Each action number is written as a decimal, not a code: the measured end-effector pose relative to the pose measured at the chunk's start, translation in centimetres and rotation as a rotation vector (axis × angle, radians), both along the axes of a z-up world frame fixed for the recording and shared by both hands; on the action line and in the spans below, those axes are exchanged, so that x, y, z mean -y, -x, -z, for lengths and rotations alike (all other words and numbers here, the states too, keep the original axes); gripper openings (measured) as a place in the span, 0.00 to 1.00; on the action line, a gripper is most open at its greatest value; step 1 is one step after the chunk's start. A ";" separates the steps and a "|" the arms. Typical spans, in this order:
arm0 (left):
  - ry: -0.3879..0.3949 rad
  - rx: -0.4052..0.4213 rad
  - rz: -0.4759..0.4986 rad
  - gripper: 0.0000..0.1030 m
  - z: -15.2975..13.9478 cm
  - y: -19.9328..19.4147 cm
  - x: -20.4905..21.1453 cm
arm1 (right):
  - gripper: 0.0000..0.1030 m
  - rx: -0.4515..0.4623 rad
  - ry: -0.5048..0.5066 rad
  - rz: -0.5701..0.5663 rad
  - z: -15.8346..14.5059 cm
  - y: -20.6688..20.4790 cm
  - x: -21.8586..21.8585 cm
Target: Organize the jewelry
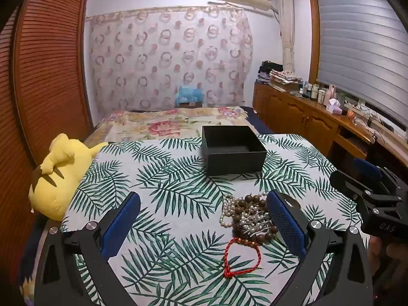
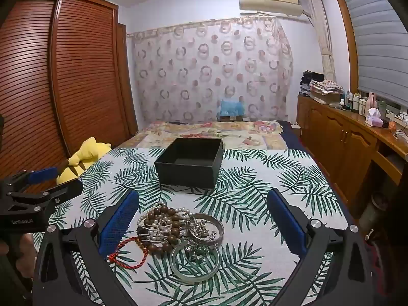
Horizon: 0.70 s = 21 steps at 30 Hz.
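Observation:
A pile of jewelry lies on the leaf-print cloth: white pearls, brown wooden beads and a red cord bracelet. In the right wrist view the pile also shows silver bangles. An open, empty black box stands beyond it, also in the right wrist view. My left gripper is open, hovering left of the pile. My right gripper is open around the pile from above.
A yellow plush toy lies at the cloth's left edge. A floral bedspread stretches behind the box. A wooden wardrobe stands at left, a low wooden cabinet with bottles at right.

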State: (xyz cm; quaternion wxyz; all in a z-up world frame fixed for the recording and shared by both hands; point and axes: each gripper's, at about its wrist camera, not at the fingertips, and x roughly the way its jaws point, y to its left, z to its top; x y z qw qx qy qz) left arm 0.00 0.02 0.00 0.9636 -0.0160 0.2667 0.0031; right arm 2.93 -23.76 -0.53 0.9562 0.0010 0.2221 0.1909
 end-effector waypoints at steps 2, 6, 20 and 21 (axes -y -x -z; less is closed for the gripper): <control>-0.001 0.003 0.000 0.93 0.0 0.0 0.0 | 0.98 0.003 0.003 0.000 0.0 0.0 0.0; -0.003 0.001 0.001 0.93 0.0 0.0 0.0 | 0.98 0.004 0.001 0.002 0.0 0.0 0.0; -0.008 0.003 0.001 0.93 0.0 0.0 0.0 | 0.98 0.003 -0.001 0.001 -0.1 0.1 0.0; -0.008 0.003 0.001 0.93 0.0 0.0 0.0 | 0.98 0.003 0.000 0.002 -0.1 0.0 0.0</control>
